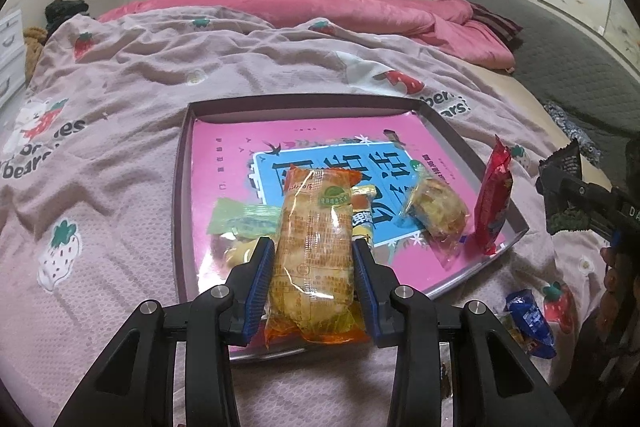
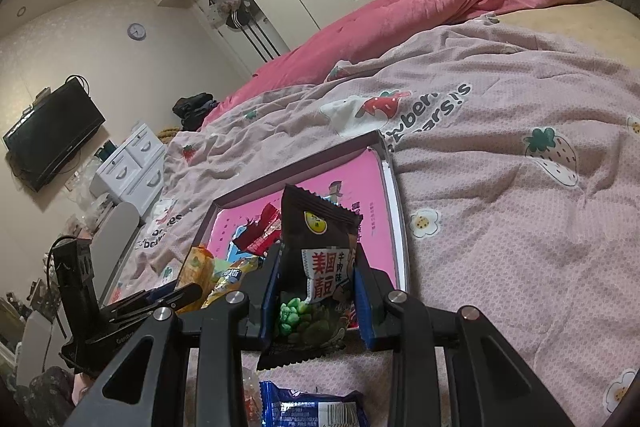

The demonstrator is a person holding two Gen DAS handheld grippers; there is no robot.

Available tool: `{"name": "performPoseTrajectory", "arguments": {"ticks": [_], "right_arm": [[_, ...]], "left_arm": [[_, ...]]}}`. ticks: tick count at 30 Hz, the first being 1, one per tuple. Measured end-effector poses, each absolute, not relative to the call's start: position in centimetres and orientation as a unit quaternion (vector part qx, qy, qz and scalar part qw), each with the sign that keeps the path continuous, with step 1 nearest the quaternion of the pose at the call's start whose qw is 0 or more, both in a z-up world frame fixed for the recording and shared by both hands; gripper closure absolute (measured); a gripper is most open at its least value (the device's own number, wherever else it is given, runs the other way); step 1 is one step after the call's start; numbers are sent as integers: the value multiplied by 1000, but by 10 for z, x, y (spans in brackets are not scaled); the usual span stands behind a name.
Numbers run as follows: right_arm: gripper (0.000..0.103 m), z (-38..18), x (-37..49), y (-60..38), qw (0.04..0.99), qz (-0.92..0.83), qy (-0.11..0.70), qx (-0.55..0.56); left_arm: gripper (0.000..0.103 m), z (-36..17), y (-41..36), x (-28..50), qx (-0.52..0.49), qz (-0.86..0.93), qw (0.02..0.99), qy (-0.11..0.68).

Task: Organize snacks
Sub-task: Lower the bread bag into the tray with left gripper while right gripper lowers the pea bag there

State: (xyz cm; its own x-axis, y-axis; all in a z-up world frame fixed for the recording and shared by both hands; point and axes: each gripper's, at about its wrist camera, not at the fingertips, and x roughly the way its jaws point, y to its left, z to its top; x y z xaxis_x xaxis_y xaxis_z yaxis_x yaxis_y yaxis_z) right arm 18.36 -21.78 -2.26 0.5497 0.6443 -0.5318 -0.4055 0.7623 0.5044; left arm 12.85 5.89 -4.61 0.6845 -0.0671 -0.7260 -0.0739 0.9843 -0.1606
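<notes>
Orange snack pack (image 1: 310, 259) clamped in the left gripper (image 1: 314, 279), hanging over the near end of the tray (image 1: 182, 187).
Its long axis runs away from the camera, along the fingers, with the tray floor directly below. The right gripper (image 2: 316, 291), clamped on a black bean packet (image 2: 316, 267), waits off the tray's right edge, farther away.

My left wrist view looks steeply down over the bed (image 1: 140, 99), close above the tray's (image 1: 182, 211) near edge; my right wrist view looks shallower from the tray's (image 2: 394, 187) right corner. Both share the tray
</notes>
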Motion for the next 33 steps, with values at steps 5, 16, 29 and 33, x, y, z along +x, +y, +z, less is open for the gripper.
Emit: {"name": "performPoseTrajectory", "arguments": {"ticks": [5, 16, 29, 33], "right_arm": [[71, -23, 184, -216, 865, 304, 365, 160], [71, -23, 192, -213, 868, 303, 361, 157], [71, -34, 203, -206, 867, 295, 373, 146], [71, -40, 207, -201, 866, 293, 380, 140]], "left_arm": [[62, -48, 55, 134, -90, -2, 913, 397], [62, -53, 43, 143, -90, -12, 911, 402], [62, -58, 40, 150, -91, -14, 910, 405], [62, -59, 39, 152, -90, -16, 909, 406]]}}
